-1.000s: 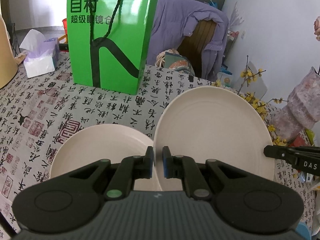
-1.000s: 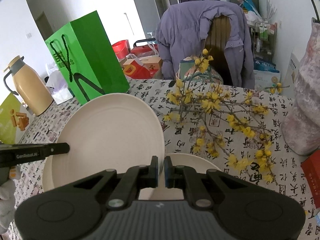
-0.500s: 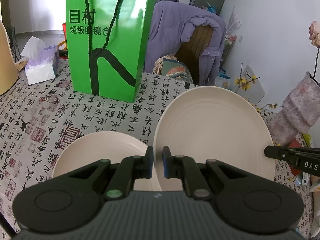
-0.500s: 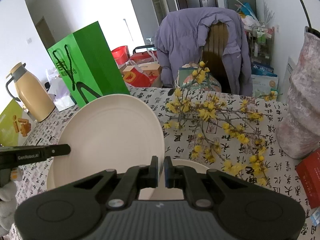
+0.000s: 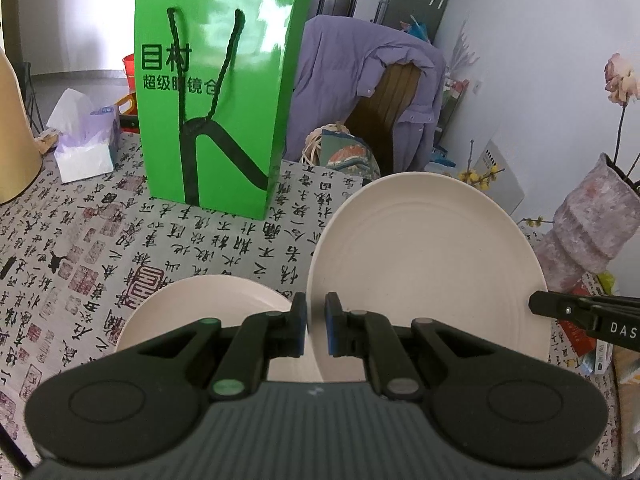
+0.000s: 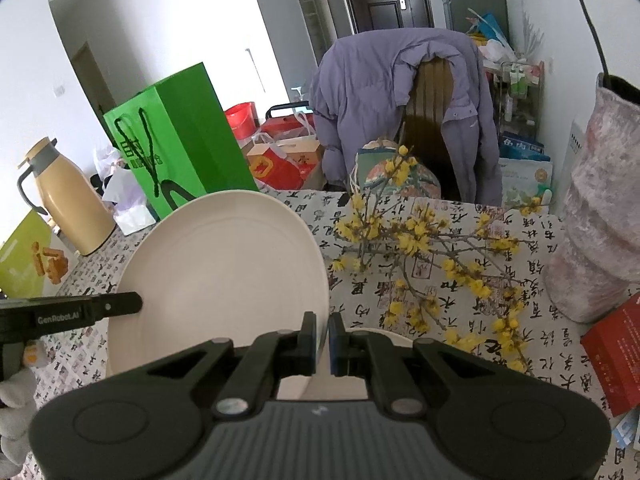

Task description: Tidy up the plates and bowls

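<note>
A cream plate [image 5: 424, 272] hangs tilted above the table [image 5: 80, 248], pinched at opposite edges by two hand-held grippers; the left gripper [image 5: 316, 330] has its blue-padded jaws clamped on the plate's near left rim, and the right gripper [image 6: 323, 338] is closed on the opposite rim, its black tip showing at the right edge of the left wrist view. In the right wrist view the same plate [image 6: 224, 276] stands steeply on edge, its face turned toward the left gripper's black finger [image 6: 100, 308], which reaches in from the left; a white-gloved hand [image 6: 14, 392] shows at that view's lower left corner. Under the lifted plate a second cream plate [image 5: 200, 312] lies flat on the calligraphy-print tablecloth near the table's front edge, partly hidden by the left gripper's body; whether more dishes are stacked under it cannot be told. A green paper bag [image 5: 216, 100] stands upright toward the table's far edge; a tissue box [image 5: 86, 144] sits beside it toward the far left corner; a tan thermos jug [image 6: 66, 200] stands further along the left side. Yellow blossom branches [image 6: 420, 248] lie across the right half of the table, near a mottled pink vase [image 6: 600, 216] at the right edge; a red box [image 6: 616, 352] rests at the near right corner; a lilac jacket [image 6: 380, 92] is draped over a wooden chair beyond the far edge.
</note>
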A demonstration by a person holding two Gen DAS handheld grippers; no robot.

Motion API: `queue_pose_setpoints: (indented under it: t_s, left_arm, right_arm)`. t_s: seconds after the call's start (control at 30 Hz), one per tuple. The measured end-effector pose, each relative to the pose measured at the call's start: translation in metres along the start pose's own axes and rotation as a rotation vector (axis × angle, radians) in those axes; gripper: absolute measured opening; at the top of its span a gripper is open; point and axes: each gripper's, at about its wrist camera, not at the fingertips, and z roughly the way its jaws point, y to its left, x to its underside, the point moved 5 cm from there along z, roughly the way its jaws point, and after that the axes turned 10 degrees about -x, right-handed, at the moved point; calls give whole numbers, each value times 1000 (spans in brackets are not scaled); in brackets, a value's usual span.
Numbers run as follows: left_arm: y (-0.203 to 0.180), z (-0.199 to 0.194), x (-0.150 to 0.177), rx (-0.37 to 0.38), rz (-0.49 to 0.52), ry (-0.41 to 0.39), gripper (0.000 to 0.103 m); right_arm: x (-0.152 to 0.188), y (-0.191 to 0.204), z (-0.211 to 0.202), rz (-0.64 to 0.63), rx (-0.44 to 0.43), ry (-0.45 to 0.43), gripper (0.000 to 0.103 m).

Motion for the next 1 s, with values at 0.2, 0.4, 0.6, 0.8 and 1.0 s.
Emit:
queue_pose_setpoints:
  t_s: [0.2, 0.4, 0.6, 0.8, 1.0]
  left_arm:
    - [-1, -9, -4, 4, 1, -14, 10]
    - [-2, -14, -7, 3, 0, -21, 10]
    - [-2, -20, -9, 6, 2, -28, 10]
    - [1, -28, -10, 9, -3, -35, 10]
    - [3, -37, -11, 17, -4, -43, 10]
  right_arm:
    - [-3, 4, -9, 2, -1, -18, 6]
    - [-5, 6, -15, 6, 0, -27, 6]
    - [-7, 9, -21, 7, -2, -39, 6]
    - [-9, 13, -27, 8, -4, -50, 6]
    - [-10, 18, -36, 11, -4, -63, 6]
